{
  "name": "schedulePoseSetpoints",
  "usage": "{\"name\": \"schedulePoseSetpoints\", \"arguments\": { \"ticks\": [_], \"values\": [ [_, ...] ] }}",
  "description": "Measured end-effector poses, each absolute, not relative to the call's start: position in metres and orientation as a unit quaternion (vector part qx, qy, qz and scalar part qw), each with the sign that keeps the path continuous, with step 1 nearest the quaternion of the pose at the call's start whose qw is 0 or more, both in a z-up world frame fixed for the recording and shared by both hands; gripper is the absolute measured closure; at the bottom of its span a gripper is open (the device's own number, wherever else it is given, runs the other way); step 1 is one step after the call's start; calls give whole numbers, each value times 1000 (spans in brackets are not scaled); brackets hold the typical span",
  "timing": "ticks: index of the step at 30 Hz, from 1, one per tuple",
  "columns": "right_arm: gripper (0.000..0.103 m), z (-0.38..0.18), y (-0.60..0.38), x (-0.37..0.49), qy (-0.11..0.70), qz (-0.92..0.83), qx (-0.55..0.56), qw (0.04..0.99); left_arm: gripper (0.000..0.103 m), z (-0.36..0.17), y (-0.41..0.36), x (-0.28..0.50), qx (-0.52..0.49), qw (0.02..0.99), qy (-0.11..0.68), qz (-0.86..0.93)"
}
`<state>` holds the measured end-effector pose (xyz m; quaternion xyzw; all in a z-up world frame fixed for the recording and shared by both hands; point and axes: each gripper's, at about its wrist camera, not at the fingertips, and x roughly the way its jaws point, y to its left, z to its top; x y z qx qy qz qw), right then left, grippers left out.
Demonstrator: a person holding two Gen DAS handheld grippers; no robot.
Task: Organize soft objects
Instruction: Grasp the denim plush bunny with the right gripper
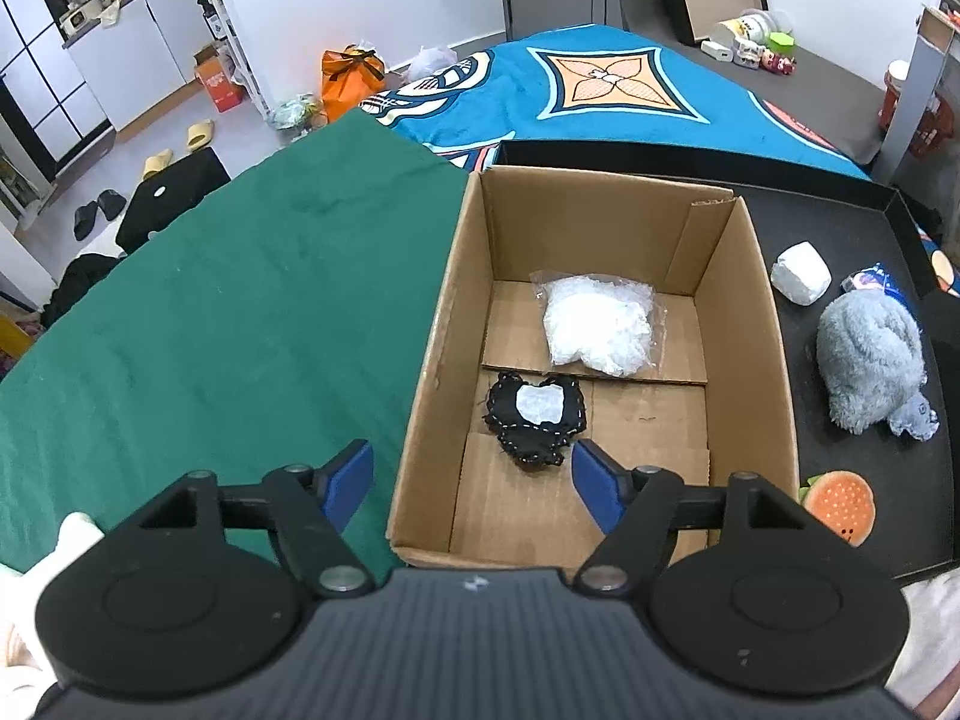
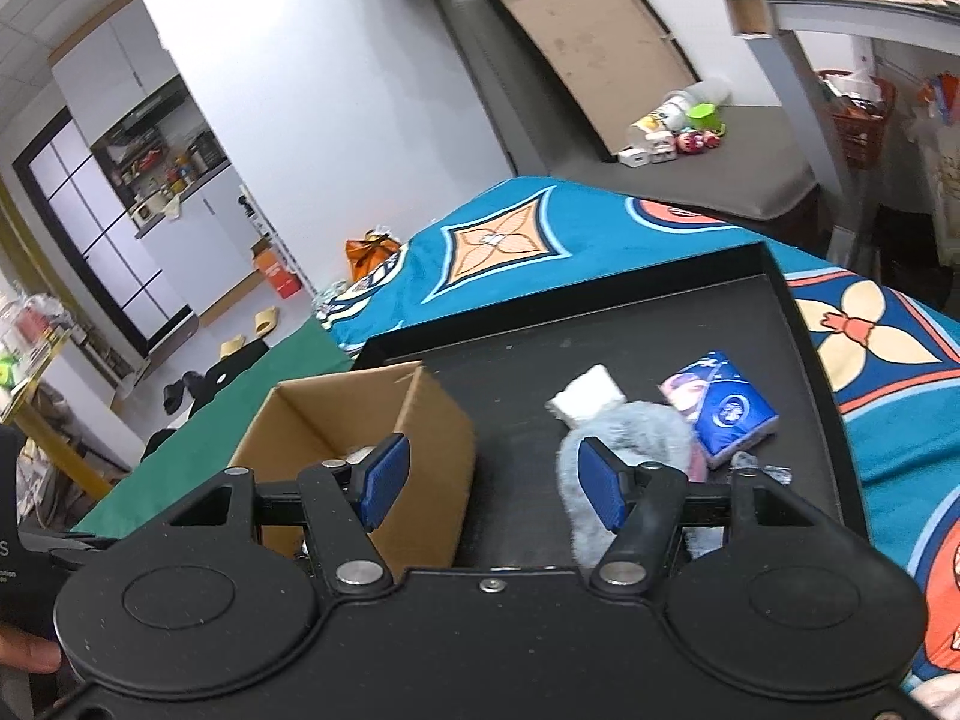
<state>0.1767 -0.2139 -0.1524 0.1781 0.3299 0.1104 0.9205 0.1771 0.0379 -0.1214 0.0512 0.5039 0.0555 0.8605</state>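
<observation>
Now, left wrist view: the left gripper (image 1: pixel 472 483) hangs above the near edge of the open brown cardboard box (image 1: pixel 774 372), jaws spread wide, gripping nothing.
Box contents: a black stitched fabric pouch with a white patch (image 1: pixel 536 417) and a clear bag of white stuffing (image 1: pixel 597 325) lie on the floor of the box.
Waiting items: a fluffy grey plush toy (image 1: pixel 870 369), a white foam block (image 1: pixel 801 273) and an orange burger-shaped soft toy (image 1: pixel 839 504) rest on the black tray (image 1: pixel 750 168), right of the box.
Right wrist view: the right gripper (image 2: pixel 493 483) hovers over the tray between box and grey plush, jaws parted, empty.
Also there: a blue tissue pack (image 2: pixel 729 411) just beyond the plush.
Step in hand, as a judgement: picking the grey plush.
Doing it well: centre the blue pads on the plush's bulk, close deep into the pile, lift clear of the box wall.
</observation>
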Motion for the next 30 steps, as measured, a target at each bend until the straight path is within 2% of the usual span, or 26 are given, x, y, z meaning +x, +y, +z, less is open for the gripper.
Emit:
{"name": "schedulePoseSetpoints", "arguments": {
  "ticks": [30],
  "values": [
    [41,-221,-284,192,375,16,223,900,30,-144,17,208,103,832,536,100]
  ]
}}
